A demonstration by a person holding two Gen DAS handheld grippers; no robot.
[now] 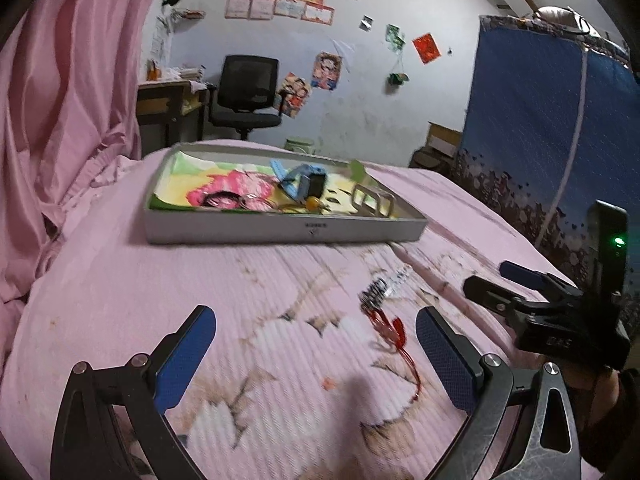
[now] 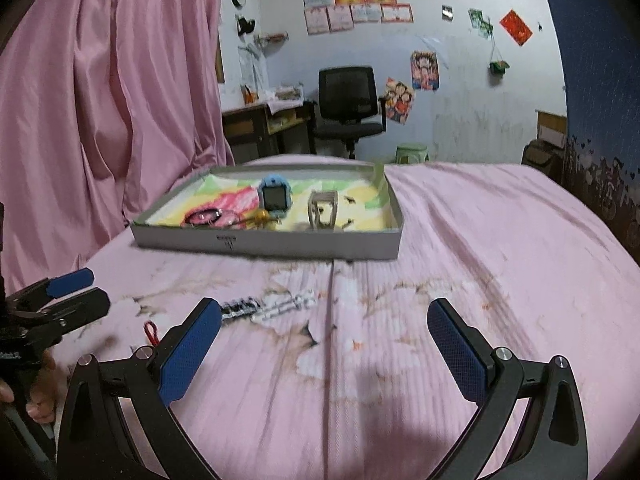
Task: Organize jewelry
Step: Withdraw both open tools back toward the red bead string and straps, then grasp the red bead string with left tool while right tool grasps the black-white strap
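Note:
A grey shallow box (image 1: 280, 232) (image 2: 256, 244) lies on the pink bed. It holds a blue watch (image 1: 304, 182) (image 2: 274, 198), a black bracelet (image 1: 220, 200) (image 2: 202, 216), a yellow piece (image 1: 312, 202) (image 2: 262, 216) and a silver clasp (image 1: 374, 198) (image 2: 324, 210). A black-and-white beaded piece with a red cord (image 1: 384, 304) (image 2: 260, 306) lies loose on the bed in front of the box. My left gripper (image 1: 316, 356) is open and empty, with the beaded piece just ahead between its fingers. My right gripper (image 2: 324, 344) is open and empty, right of the beaded piece.
The pink bedspread (image 2: 480, 260) covers the bed. A pink curtain (image 1: 68, 100) hangs at the left. A blue fabric wardrobe (image 1: 540, 128) stands at the right. A desk (image 2: 260, 124) and a black office chair (image 2: 348, 104) stand at the far wall.

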